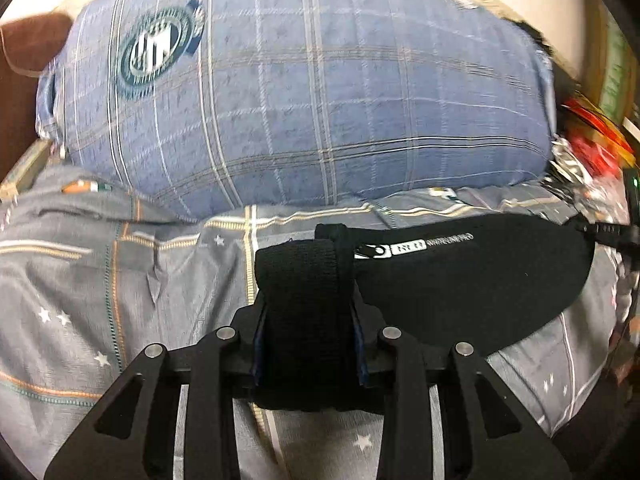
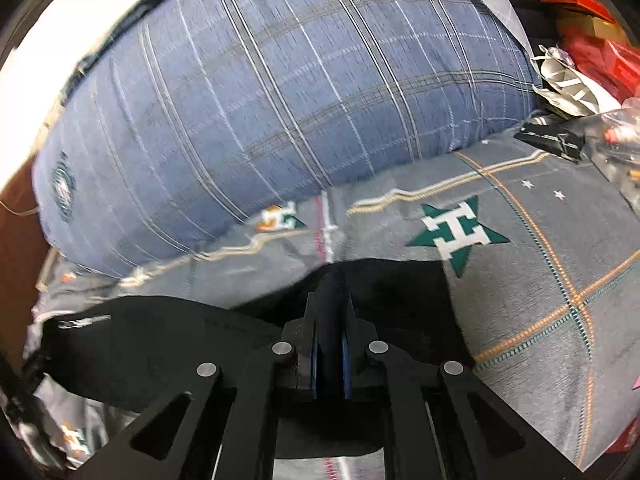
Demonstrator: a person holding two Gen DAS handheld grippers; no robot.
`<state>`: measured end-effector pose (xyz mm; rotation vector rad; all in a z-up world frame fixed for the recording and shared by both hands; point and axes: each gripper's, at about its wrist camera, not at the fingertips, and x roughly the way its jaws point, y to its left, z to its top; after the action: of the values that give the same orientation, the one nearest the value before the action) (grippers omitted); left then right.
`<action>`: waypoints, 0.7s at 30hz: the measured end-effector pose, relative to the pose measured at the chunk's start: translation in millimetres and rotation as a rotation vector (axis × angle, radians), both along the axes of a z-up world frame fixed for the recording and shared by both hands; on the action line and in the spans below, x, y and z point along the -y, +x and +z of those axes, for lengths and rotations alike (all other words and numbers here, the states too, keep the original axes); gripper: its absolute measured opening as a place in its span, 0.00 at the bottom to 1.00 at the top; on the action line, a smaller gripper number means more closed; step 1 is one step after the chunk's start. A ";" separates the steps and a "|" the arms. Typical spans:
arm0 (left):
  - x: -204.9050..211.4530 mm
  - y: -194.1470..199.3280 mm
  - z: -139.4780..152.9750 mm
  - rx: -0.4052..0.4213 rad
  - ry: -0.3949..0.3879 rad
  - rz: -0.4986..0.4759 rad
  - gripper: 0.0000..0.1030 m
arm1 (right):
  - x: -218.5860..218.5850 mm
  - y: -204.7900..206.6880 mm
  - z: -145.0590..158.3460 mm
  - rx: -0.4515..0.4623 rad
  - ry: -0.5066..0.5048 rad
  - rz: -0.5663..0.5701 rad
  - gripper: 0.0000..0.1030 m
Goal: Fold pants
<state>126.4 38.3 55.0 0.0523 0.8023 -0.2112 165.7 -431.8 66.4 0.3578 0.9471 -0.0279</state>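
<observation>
The black pants [image 1: 460,280] hang stretched over a grey patterned bed cover, with a zipper pull and a small white label showing near their upper edge. In the left wrist view my left gripper [image 1: 308,280] is shut on a thick ribbed band of the pants [image 1: 304,312] bunched between its fingers. The right wrist view shows the pants [image 2: 152,344] spreading left from my right gripper [image 2: 330,304], which is shut on a thin edge of the black cloth. Both grippers point down at the bed.
A large blue plaid pillow [image 1: 304,92] lies just beyond the pants on the bed cover [image 2: 540,240]. Red packets and crumpled wrappers [image 2: 592,52] pile up at the right. A brown object [image 1: 28,40] sits at the far left.
</observation>
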 end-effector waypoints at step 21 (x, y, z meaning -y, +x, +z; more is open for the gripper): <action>4.1 -64.9 -39.4 0.175 0.200 0.033 0.39 | 24.2 -38.4 -51.1 0.075 0.257 -0.001 0.07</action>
<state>61.5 34.2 15.6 0.2431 0.6467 -0.0930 127.3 -456.0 15.3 0.5930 0.8780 0.1067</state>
